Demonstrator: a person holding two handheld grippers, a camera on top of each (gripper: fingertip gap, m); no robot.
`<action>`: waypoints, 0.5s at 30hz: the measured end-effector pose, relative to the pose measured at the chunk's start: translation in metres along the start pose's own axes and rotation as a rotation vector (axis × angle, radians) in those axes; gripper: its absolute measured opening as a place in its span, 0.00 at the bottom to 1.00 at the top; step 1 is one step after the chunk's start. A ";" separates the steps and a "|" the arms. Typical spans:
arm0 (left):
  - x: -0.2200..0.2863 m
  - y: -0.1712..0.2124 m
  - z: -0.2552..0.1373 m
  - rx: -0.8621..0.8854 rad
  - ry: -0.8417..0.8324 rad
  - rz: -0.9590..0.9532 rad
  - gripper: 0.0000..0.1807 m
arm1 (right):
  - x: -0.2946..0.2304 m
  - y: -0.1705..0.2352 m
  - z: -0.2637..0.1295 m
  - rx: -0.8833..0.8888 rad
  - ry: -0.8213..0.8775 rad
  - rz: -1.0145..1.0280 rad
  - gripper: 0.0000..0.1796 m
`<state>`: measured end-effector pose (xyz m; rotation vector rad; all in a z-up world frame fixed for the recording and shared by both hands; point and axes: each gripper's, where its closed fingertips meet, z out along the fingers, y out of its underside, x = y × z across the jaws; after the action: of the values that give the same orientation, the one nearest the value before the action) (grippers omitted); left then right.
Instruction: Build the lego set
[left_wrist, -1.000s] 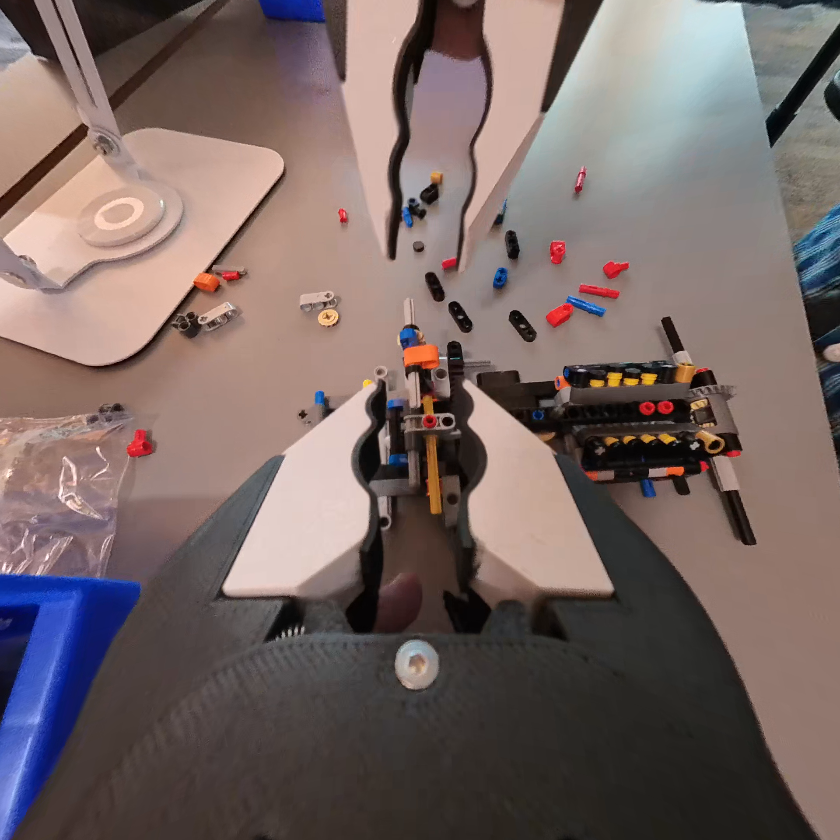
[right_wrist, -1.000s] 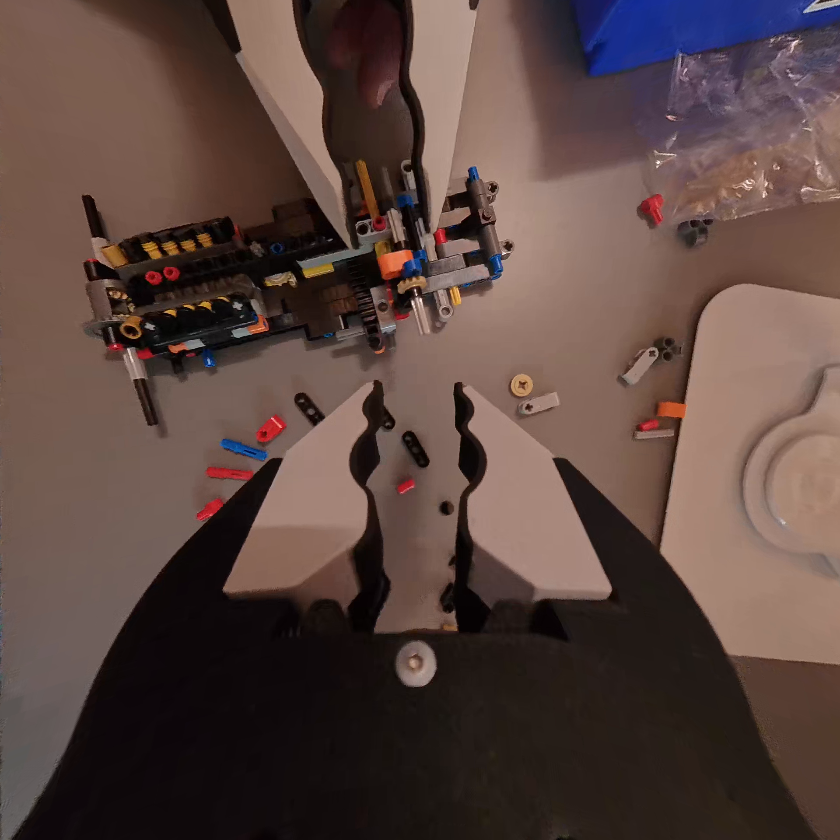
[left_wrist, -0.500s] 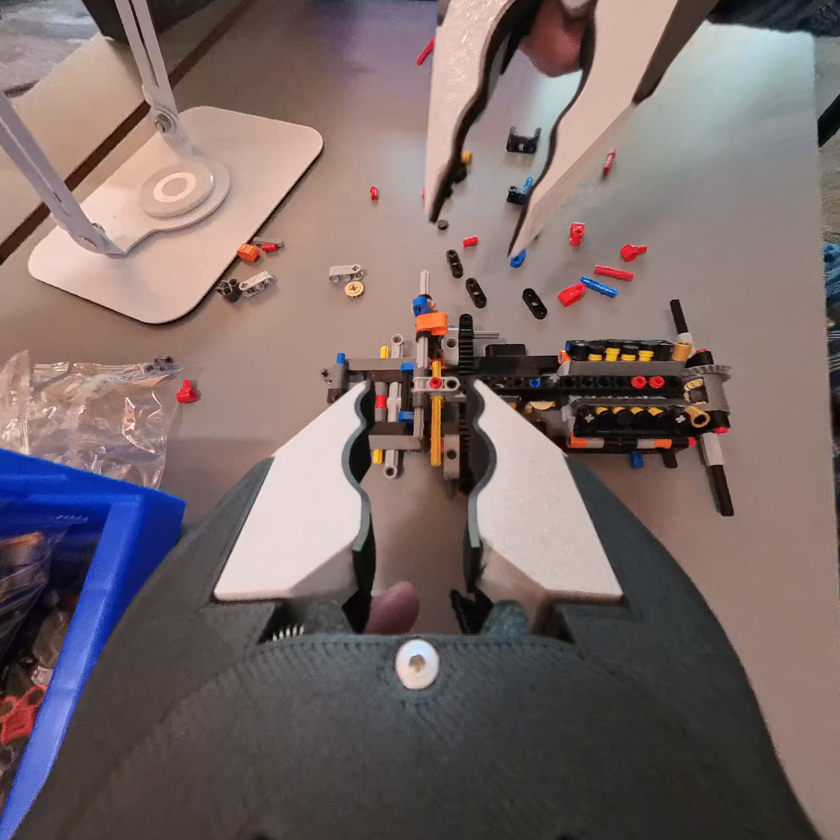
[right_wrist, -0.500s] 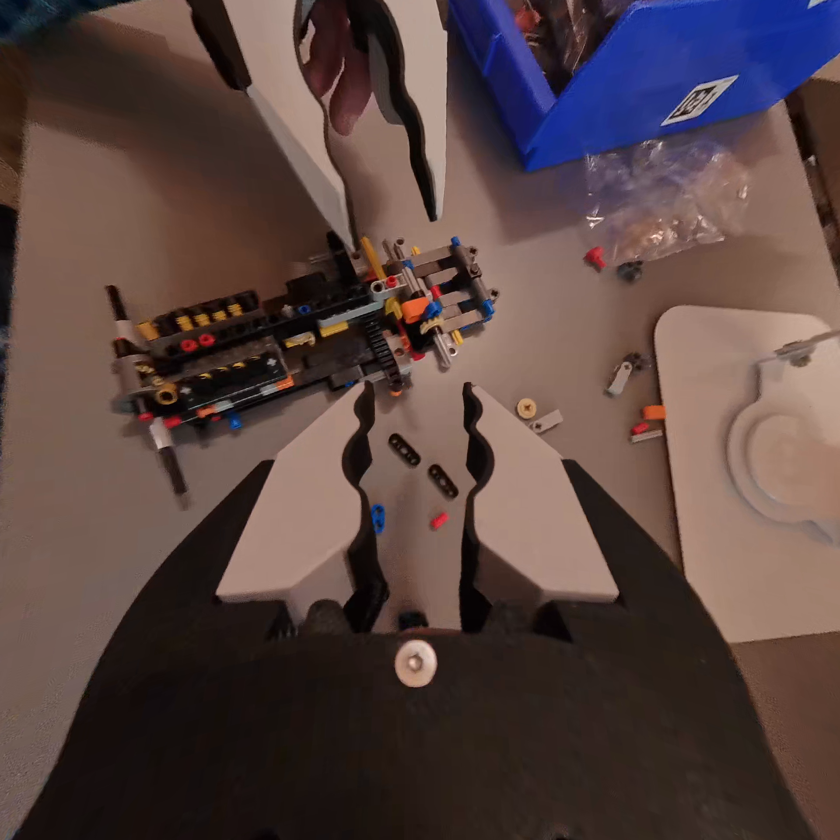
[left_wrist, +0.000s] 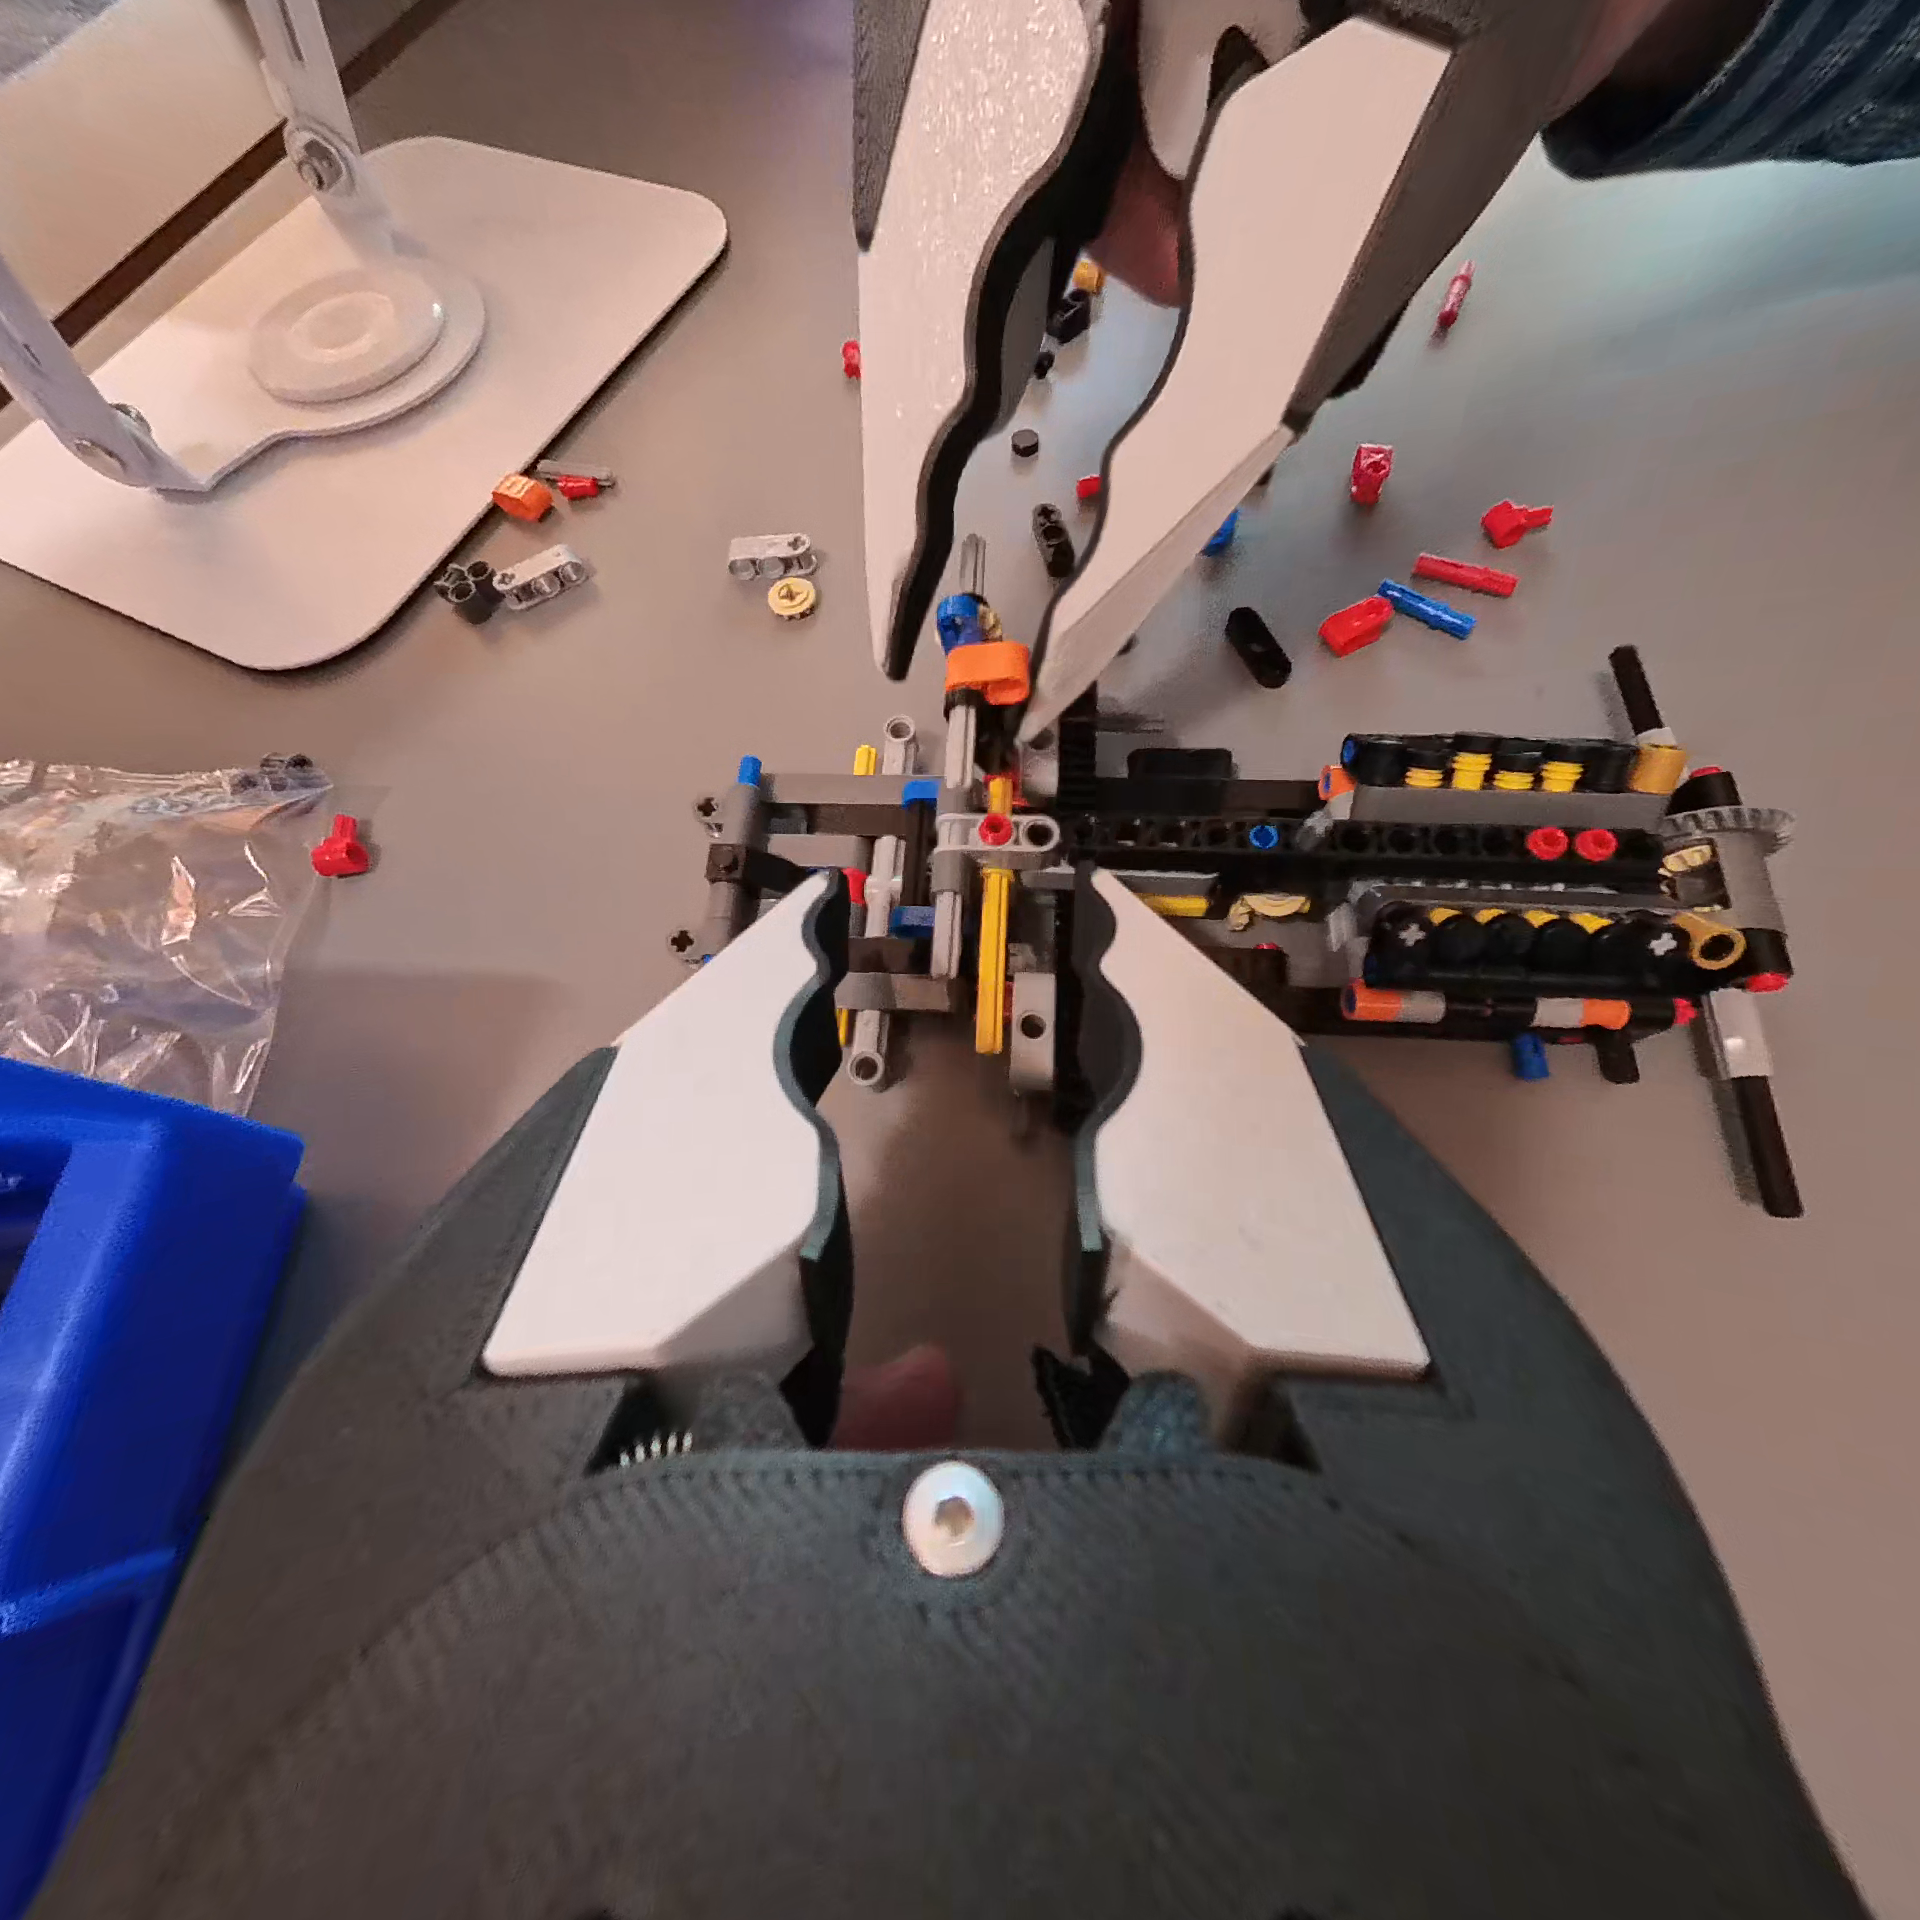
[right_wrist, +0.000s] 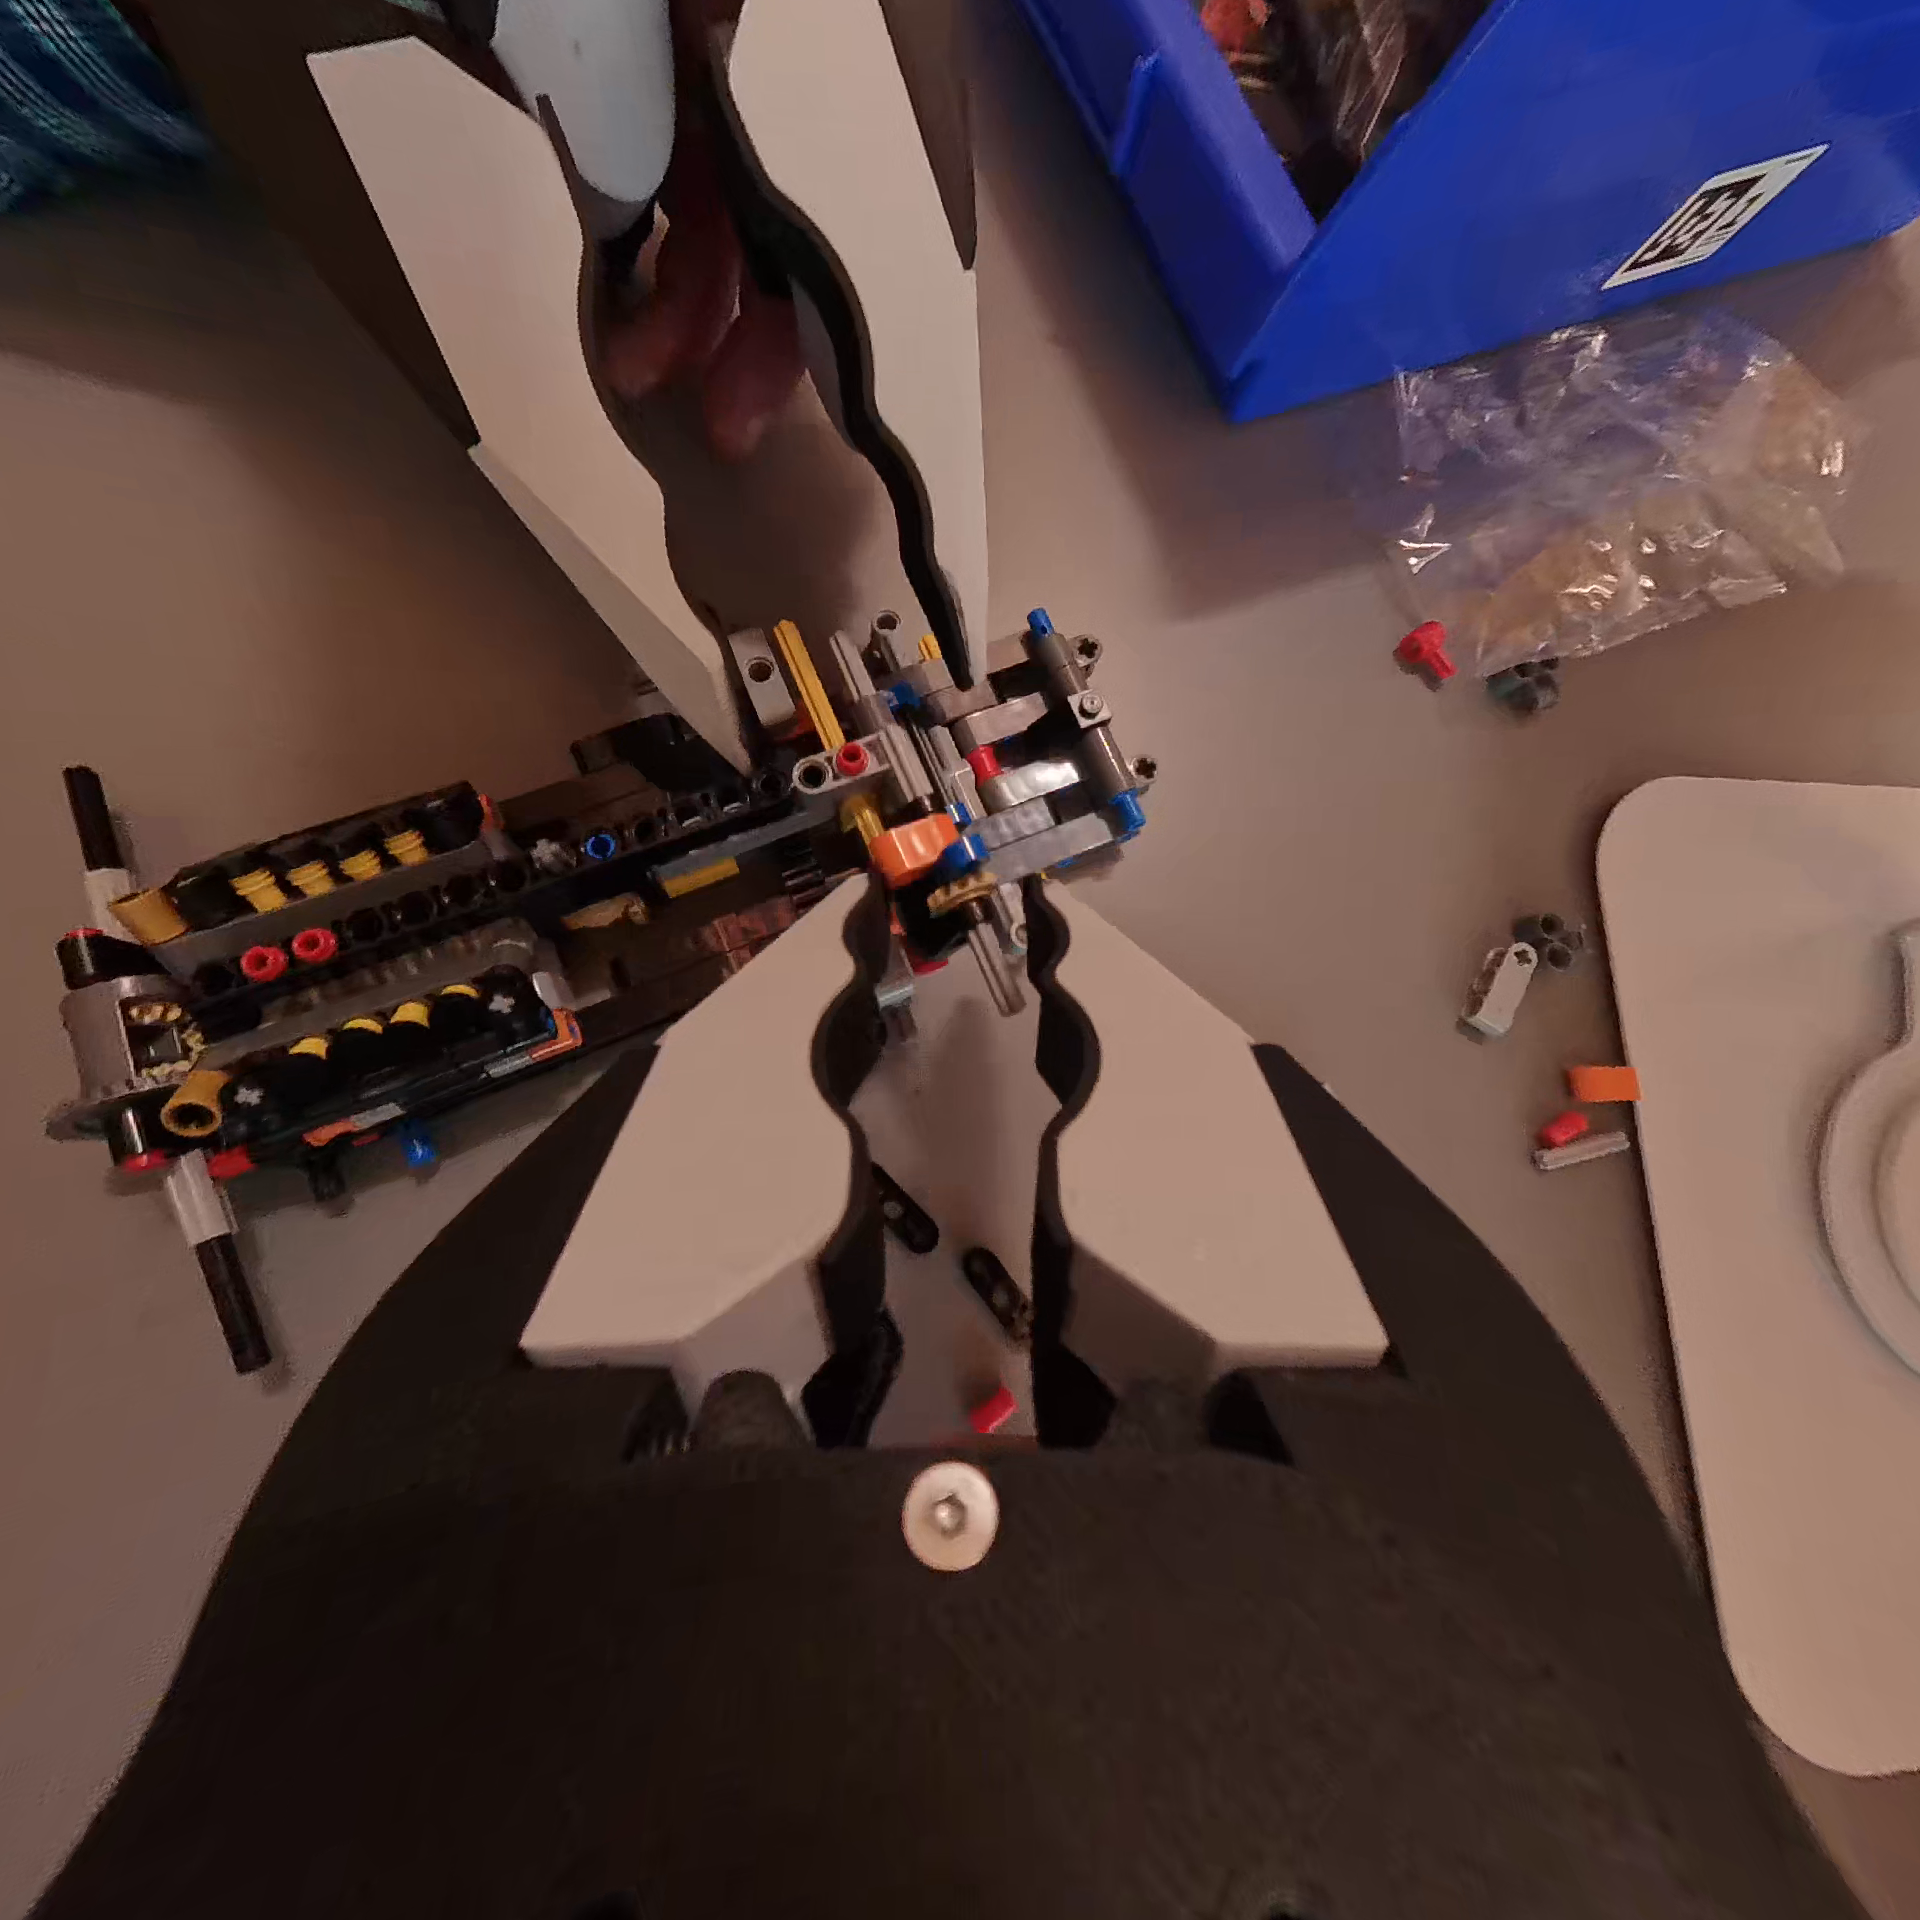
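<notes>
1. Left wrist view: the long, part-built black-and-grey plastic Lego chassis (left_wrist: 1247, 883) lies flat on the grey bench (left_wrist: 1558, 312). The left gripper (left_wrist: 961, 904) straddles the chassis's grey frame end, fingers (left_wrist: 727, 1039) moderately apart; contact cannot be told.

2. Right wrist view: the right gripper (right_wrist: 951, 914), fingers (right_wrist: 1143, 1039) narrowly spread, brackets the grey axle (right_wrist: 992, 961) projecting beside the chassis's orange connector (right_wrist: 912, 844).

3. Handling, judged: light, rigid, but pinned joints may separate; hold the chassis's stiff beams, not thin axles.
</notes>
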<state>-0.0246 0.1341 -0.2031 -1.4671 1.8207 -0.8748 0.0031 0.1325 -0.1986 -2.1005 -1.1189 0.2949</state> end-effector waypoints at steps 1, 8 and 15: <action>-0.001 0.000 0.001 0.000 0.000 0.000 0.23 | 0.000 0.000 0.001 0.002 -0.006 0.008 0.15; -0.006 -0.002 0.007 -0.006 0.023 -0.006 0.22 | 0.004 0.003 0.000 0.018 -0.024 0.058 0.10; -0.014 -0.002 0.011 -0.013 0.016 -0.007 0.22 | 0.007 0.002 -0.001 0.025 -0.052 0.130 0.11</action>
<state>-0.0125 0.1465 -0.2069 -1.4790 1.8367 -0.8820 0.0093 0.1368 -0.1985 -2.1586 -1.0052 0.4253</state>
